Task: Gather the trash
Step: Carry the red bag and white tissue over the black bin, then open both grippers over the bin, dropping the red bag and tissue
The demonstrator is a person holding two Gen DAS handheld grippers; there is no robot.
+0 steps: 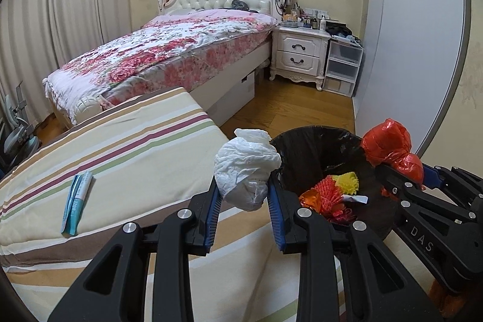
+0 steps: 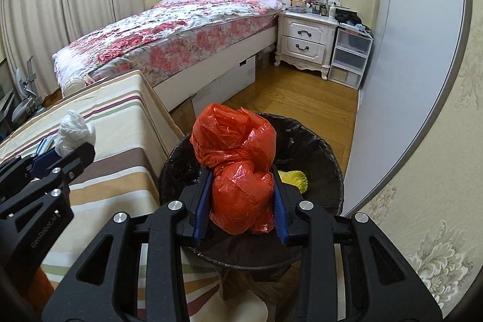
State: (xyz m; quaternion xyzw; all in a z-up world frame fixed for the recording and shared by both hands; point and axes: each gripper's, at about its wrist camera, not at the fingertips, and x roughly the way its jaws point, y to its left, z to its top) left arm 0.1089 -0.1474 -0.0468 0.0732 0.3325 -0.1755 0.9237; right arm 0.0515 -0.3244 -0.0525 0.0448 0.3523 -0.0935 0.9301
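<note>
Left claw: we see our left claw [image 1: 245,198] clamped on a crumpled white plastic bag [image 1: 246,168], its blue pads pressing both sides.
White bag's place: it hangs above the edge of the striped bedding [image 1: 126,153], just beside the bin's rim.
Right claw: our right claw [image 2: 243,195] grips a bunched red plastic bag [image 2: 235,159], which bulges up well past the pads.
Red bag's place: we hold it over the open mouth of the trash bin [image 2: 326,171].
Trash bin: round, lined with a black bag, standing on the wooden floor [image 2: 295,98] beside the striped bedding; a yellow piece [image 1: 347,181] and red-orange scraps [image 1: 324,196] lie inside.
Left on the bedding: a teal and white tube [image 1: 77,202] lies flat, well apart from the bin.
</note>
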